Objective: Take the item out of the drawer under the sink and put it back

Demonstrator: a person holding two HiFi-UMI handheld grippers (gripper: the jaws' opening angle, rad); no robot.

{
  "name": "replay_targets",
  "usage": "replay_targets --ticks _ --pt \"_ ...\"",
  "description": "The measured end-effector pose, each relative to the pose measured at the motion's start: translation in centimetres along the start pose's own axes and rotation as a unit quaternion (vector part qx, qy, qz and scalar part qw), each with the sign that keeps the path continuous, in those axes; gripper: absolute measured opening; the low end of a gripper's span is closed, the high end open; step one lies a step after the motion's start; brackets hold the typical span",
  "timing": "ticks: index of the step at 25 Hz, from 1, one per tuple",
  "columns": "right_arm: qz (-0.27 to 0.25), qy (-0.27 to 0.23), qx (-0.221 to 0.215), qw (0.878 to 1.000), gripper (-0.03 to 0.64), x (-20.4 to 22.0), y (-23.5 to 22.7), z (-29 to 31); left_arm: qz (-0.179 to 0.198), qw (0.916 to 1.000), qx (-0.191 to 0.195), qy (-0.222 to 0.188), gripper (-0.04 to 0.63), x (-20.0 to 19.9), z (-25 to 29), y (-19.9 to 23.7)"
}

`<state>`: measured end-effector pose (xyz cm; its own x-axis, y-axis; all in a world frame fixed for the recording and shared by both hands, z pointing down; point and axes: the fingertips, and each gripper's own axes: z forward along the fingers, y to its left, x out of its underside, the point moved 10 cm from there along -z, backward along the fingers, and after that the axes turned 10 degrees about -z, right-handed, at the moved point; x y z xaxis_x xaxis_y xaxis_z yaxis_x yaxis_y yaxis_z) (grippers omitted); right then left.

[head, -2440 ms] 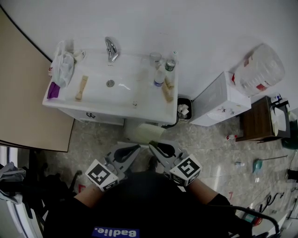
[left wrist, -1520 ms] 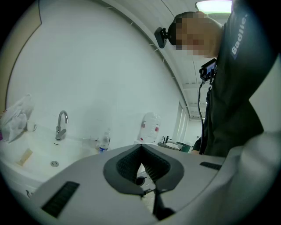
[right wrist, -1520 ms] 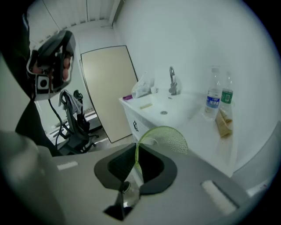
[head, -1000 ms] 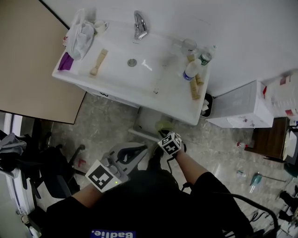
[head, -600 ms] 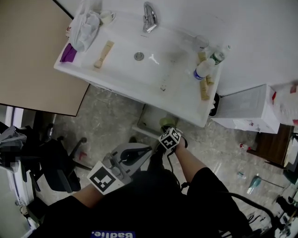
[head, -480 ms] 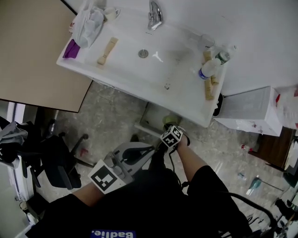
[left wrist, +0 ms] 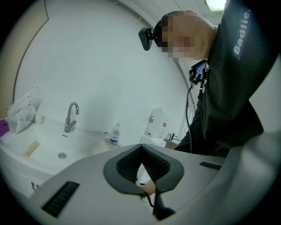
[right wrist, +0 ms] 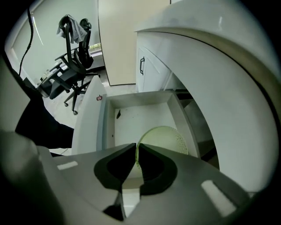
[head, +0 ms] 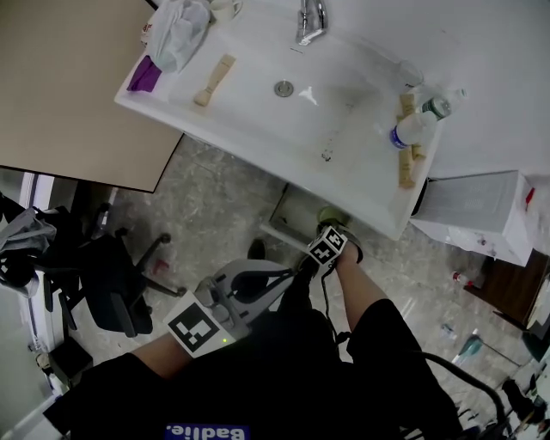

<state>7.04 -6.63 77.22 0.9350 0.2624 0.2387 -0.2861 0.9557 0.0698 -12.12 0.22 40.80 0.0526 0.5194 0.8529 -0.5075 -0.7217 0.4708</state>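
A pale green perforated strainer (right wrist: 170, 137) hangs over the open white drawer (right wrist: 131, 115) under the sink. My right gripper (right wrist: 137, 152) is shut on the strainer's rim. In the head view the right gripper (head: 330, 229) reaches below the sink's (head: 344, 137) front edge, where a bit of the green strainer (head: 330, 215) and the drawer (head: 288, 210) show. My left gripper (head: 287, 274) stays close to my body, jaws together, holding nothing. In its own view the left gripper (left wrist: 141, 152) points up past the sink (left wrist: 48, 147) at the wall.
A faucet (head: 309, 17), a bottle (head: 411, 131), a brush (head: 215, 79) and a white bag (head: 182, 21) sit on the sink. A black office chair (head: 112, 275) stands left, a white box (head: 481, 215) right. A cabinet door (right wrist: 151, 70) sits beside the drawer.
My right gripper has gone forward from beside the left one to the drawer under the sink, taking the green strainer along. The left gripper has stayed near my body.
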Motion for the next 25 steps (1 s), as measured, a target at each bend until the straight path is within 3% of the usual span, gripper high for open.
replay_targets --ticks 7,15,19,25 --pt "-0.010 0.011 -0.007 1.000 0.021 0.3 0.2 1.5 0.018 0.9998 -0.003 0.011 0.005 0.1 0.0 0.7" --pt "-0.027 0.008 0.003 1.000 0.025 0.0 0.4 2.2 0.010 0.9998 -0.009 0.011 0.005 0.2 0.0 0.7" --pt "-0.023 0.001 0.004 1.000 0.078 0.1 0.3 1.8 0.002 0.9999 -0.009 0.011 0.005 0.1 0.2 0.4" --pt "-0.015 -0.017 0.008 1.000 0.091 -0.2 0.9 -0.2 0.003 1.0000 -0.001 0.000 0.005 -0.2 0.2 -0.3"
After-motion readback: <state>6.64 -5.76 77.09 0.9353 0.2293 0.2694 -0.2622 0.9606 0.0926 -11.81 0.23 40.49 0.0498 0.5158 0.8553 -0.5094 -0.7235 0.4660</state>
